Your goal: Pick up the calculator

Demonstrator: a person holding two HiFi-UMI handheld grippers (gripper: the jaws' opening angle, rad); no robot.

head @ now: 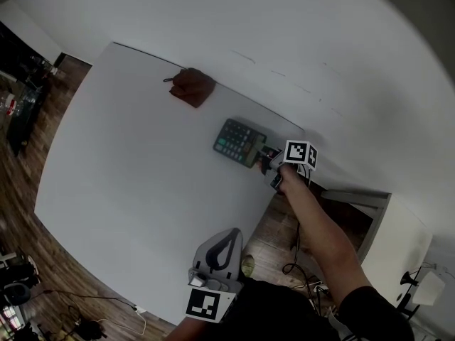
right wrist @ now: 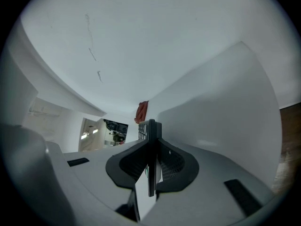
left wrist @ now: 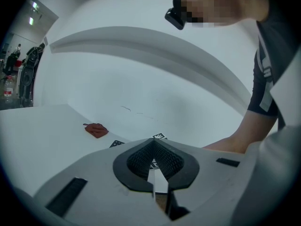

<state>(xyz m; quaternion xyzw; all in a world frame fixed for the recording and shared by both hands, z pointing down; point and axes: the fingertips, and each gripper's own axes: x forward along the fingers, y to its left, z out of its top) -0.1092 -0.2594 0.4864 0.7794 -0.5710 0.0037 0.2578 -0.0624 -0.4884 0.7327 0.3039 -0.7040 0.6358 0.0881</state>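
A dark calculator (head: 238, 141) with teal keys lies near the right end of the white table (head: 135, 183). My right gripper (head: 265, 157) is shut on its near end. In the right gripper view the calculator (right wrist: 151, 135) shows edge-on, clamped between the two pads (right wrist: 175, 166) of that gripper (right wrist: 151, 169). Whether it is off the table I cannot tell. My left gripper (head: 229, 236) hangs over the table's near edge, well short of the calculator, and in its own view this gripper (left wrist: 157, 182) is shut on nothing.
A brown leather pouch (head: 193, 87) lies at the table's far edge, left of the calculator; the pouch (left wrist: 96, 130) also shows in the left gripper view. A white wall (head: 298, 41) runs behind the table. Wooden floor with cables (head: 92, 318) borders the near-left side.
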